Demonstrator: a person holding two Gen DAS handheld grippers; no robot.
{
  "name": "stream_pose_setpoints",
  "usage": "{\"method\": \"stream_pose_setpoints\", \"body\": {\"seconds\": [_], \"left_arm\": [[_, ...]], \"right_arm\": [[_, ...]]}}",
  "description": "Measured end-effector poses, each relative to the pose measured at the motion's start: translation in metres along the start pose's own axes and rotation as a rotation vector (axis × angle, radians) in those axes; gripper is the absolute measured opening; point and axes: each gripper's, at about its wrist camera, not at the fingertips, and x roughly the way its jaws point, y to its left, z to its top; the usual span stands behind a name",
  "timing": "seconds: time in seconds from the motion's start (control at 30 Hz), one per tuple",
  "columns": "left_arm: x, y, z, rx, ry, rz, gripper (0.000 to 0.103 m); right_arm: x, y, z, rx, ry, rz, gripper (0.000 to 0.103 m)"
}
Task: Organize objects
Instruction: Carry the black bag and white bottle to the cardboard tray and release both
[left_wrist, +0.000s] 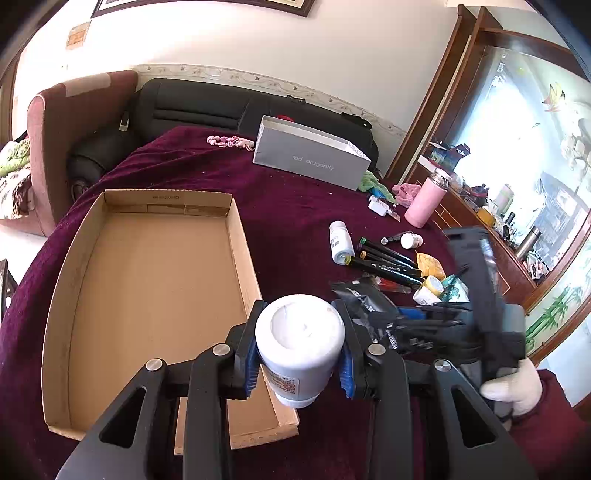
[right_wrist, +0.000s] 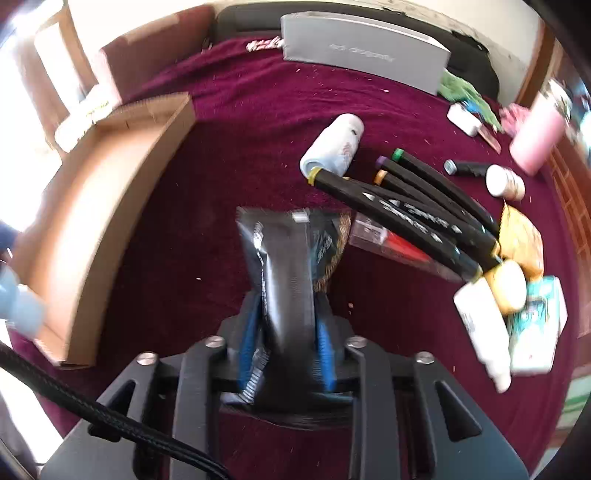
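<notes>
Four black marker pens (right_wrist: 417, 206) with coloured end caps lie together. One shallow brown cardboard tray (left_wrist: 147, 295) and one grey rectangular box (left_wrist: 310, 155) are present. One pink cylindrical flask (left_wrist: 424, 201) stands upright.

Daylight floods both views, blowing out the glass cabinet (left_wrist: 524, 155) at the right of the left wrist view and the upper left corner of the right wrist view. The left wrist view is sharp except for a smeared black gripper (left_wrist: 476, 295) at right. The right wrist view is blurred, worst along the cardboard tray (right_wrist: 110, 206), and both bend strongly into dark corners.
</notes>
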Motion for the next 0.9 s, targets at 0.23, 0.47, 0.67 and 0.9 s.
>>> {"method": "stream_pose_setpoints", "body": {"seconds": [0.23, 0.47, 0.67, 0.9], "left_arm": [[-0.01, -0.002, -0.002, -0.001, -0.016, -0.008, 0.03], [-0.014, -0.003, -0.008, 0.001, -0.006, 0.0, 0.03], [-0.015, -0.003, -0.007, 0.011, -0.007, 0.006, 0.03], [-0.013, -0.009, -0.011, 0.037, -0.012, 0.024, 0.03]], "right_arm": [[-0.028, -0.01, -0.008, 0.058, -0.045, 0.049, 0.013], [-0.005, -0.017, 0.007, 0.113, -0.044, 0.095, 0.061], [0.014, 0.004, 0.011, 0.066, -0.026, 0.004, 0.049], [0.007, -0.001, 0.002, 0.08, -0.034, -0.034, 0.025]]}}
